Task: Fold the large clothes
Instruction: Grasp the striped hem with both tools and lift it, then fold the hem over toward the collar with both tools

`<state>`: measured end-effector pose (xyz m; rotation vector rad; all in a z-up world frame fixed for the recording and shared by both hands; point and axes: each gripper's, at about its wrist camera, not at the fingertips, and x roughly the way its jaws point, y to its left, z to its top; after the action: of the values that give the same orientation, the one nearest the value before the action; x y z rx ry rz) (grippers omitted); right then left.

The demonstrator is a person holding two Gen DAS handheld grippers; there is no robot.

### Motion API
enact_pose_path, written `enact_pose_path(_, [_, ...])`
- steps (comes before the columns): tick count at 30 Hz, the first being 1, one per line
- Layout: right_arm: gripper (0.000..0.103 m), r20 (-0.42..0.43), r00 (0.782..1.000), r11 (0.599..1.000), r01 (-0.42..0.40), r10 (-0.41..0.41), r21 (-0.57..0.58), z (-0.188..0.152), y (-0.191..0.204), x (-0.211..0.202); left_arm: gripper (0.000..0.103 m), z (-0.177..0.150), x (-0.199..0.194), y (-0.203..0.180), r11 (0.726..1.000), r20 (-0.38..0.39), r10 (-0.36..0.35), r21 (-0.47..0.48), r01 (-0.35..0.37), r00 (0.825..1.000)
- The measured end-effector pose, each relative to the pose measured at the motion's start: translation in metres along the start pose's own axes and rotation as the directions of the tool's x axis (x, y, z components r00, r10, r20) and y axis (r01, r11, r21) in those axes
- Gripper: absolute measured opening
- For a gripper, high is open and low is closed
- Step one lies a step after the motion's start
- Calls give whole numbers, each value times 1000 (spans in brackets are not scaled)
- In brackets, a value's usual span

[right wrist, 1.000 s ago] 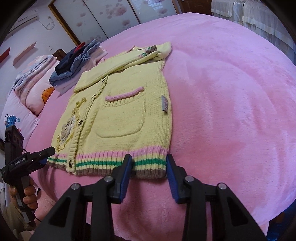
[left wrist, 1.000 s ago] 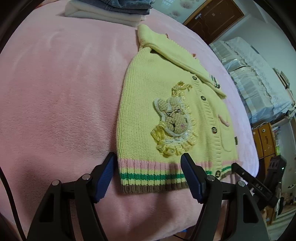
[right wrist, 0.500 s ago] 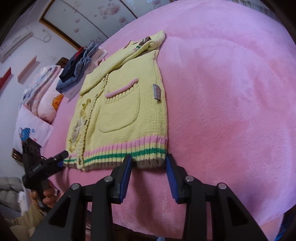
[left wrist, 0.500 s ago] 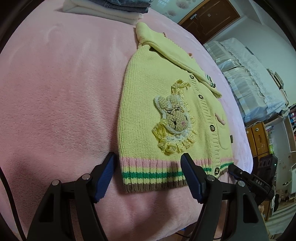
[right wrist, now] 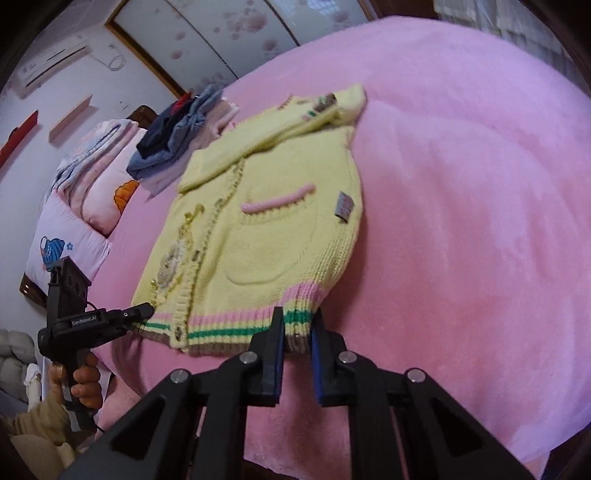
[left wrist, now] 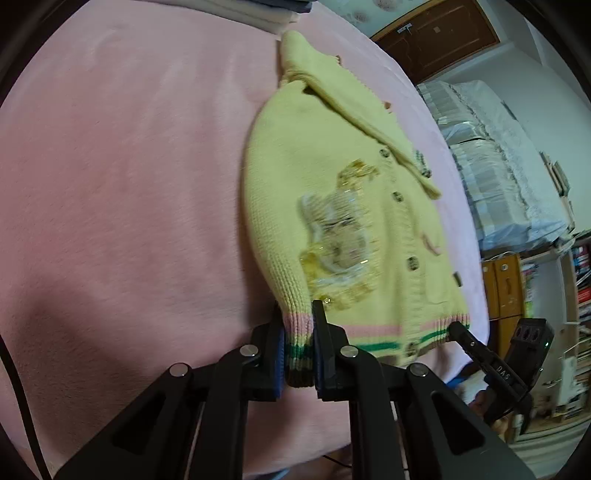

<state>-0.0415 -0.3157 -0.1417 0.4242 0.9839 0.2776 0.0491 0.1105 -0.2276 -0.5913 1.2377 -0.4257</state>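
Note:
A yellow knitted cardigan [left wrist: 295, 184] [right wrist: 273, 236] with a pink, green and brown striped hem lies front-up on the pink blanket [left wrist: 129, 184] [right wrist: 461, 221], sleeves folded across its top. My left gripper [left wrist: 297, 314] is shut on the hem's left corner, which is bunched between its pads. In the right wrist view the left gripper [right wrist: 147, 310] shows at the same corner, held by a hand [right wrist: 85, 384]. My right gripper [right wrist: 298, 314] is closing, its pads pinching the hem's right corner. The right gripper [left wrist: 458, 328] also shows at the hem in the left wrist view.
A pile of folded clothes [left wrist: 266, 14] [right wrist: 177, 136] sits beyond the cardigan's collar. Pillows [right wrist: 92, 184] lie at the bed's head. A second bed with a white cover [left wrist: 498, 166], an orange cabinet [left wrist: 502, 288] and a wooden door [left wrist: 443, 37] stand past the bed's edge.
Both grippers went from open astride the hem to closed on its two corners. The hem corners are now gathered and slightly raised off the blanket.

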Motion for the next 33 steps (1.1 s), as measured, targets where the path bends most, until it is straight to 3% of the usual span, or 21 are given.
enact_pose_path(3, [11, 41, 999, 1000, 0, 1, -30, 18, 9, -11, 10, 15, -4, -7, 997, -9, -62, -52, 61, 998])
enact_pose_path(7, [11, 100, 995, 999, -20, 24, -33, 56, 15, -17, 9, 52, -20, -28, 990, 44, -129, -59, 131, 991])
enact_pose_path(12, [11, 146, 988, 999, -46, 48, -17, 112, 16, -8, 9, 112, -30, -52, 991, 118, -131, -27, 135, 984])
enact_pose_path(17, [12, 197, 980, 999, -43, 38, 21, 183, 7, 15, 14, 180, -17, -62, 998, 195, -57, -10, 60, 979])
enact_pose_path(18, [13, 205, 978, 999, -35, 28, 32, 197, 4, 23, 23, 191, -12, -61, 999, 206, -25, -16, 29, 978])
enact_pose_path(19, [16, 200, 979, 999, -33, 25, 37, 205, 3, 29, 42, 200, -6, -58, 999, 212, 19, -30, -13, 977])
enact_pose_path(21, [28, 158, 987, 998, -19, 8, 65, 221, -6, 50, 65, 214, 0, -46, 996, 207, 72, -58, -62, 976])
enact_pose_path(23, [41, 130, 991, 995, 12, -25, 97, 229, -14, 63, 65, 222, 7, -35, 994, 192, 89, -81, -74, 977])
enact_pose_path(26, [41, 133, 991, 997, 24, -33, 68, 230, -18, 69, 65, 224, 14, -28, 993, 175, 115, -60, -106, 978])
enact_pose_path(30, [41, 138, 983, 987, 134, -121, -85, 221, -6, 78, 63, 224, 22, -41, 980, 183, 166, 83, -183, 969])
enact_pose_path(33, [41, 130, 972, 959, 219, -197, -180, 215, 3, 93, 57, 225, 29, -55, 954, 189, 202, 184, -236, 961])
